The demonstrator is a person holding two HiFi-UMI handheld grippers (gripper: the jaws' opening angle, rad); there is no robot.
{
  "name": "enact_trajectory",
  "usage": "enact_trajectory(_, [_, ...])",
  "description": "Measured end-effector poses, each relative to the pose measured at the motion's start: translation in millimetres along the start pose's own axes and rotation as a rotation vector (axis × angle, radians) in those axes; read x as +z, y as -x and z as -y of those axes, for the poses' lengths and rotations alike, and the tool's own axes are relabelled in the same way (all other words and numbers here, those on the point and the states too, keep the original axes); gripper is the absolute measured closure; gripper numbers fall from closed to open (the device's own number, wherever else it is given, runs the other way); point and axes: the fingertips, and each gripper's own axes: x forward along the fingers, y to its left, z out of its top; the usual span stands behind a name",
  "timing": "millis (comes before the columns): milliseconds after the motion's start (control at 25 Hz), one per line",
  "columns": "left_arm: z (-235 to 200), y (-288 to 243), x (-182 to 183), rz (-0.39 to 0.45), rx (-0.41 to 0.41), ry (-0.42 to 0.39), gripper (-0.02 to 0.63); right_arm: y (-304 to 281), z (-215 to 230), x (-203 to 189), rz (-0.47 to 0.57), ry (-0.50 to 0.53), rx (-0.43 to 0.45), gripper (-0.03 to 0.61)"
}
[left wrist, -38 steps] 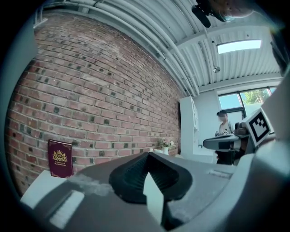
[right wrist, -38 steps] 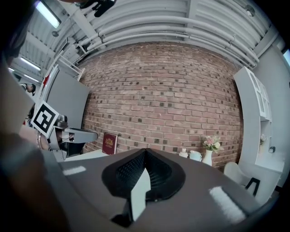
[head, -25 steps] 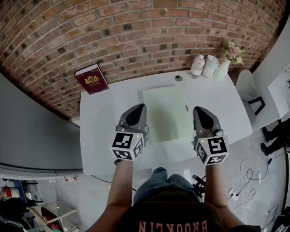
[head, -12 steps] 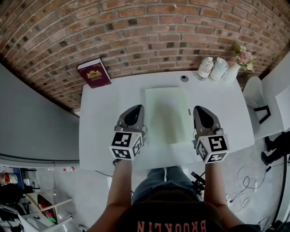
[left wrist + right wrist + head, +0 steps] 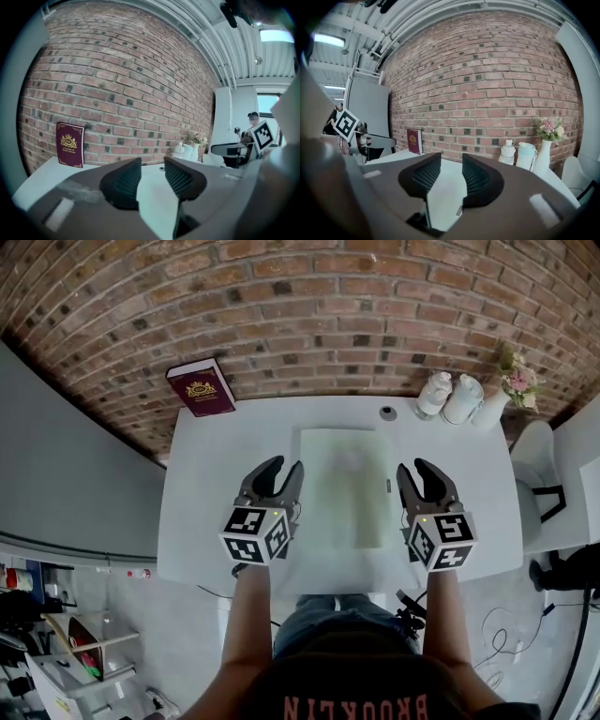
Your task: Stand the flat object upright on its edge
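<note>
Both claws [image 5: 287,465] [image 5: 412,466] opened empty; flowers [image 5: 520,381] in vase [image 5: 494,410].

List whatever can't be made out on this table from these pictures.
Small dark item beside the pale sheet: head view, too small to identify.
Round thing near the containers: head view, too small to name.
Sheet's thickness: head view looks down from above, so no edge shows.
Fine print on the maroon book: left gripper view, small and blurred.
</note>
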Motion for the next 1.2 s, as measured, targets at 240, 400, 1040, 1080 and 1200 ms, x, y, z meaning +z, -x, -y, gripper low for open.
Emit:
enact_trajectory(240, [-2, -12, -14, -0.045, 0.026, 0.011, 0.411, -19, 4, -14, -0.064, -0.042, 0.07, 0.385])
enact_trajectory(400, [-7, -19, -26, -0.078, 0.035, 0.038, 0.411, -29, 4, -28, -0.112, -0.051, 0.094, 0.387])
enact_trajectory(1040, [-23, -36, -119, -0.335, 0.034, 0.172, 0.411, -54, 9, -120, -0.367, -0.183, 0.095, 0.371])
enact_trajectory(1080, [-24, -36, -126, -0.356, 0.037, 0.186, 0.411, -55, 8, -126, -0.385, -0.189, 0.093, 0.366])
enact_trajectory(1200, [-25, -38, -145, -0.415, 0.036, 0.251, 0.38, -59, 7, -143, -0.43, -0.205, 0.102, 0.351])
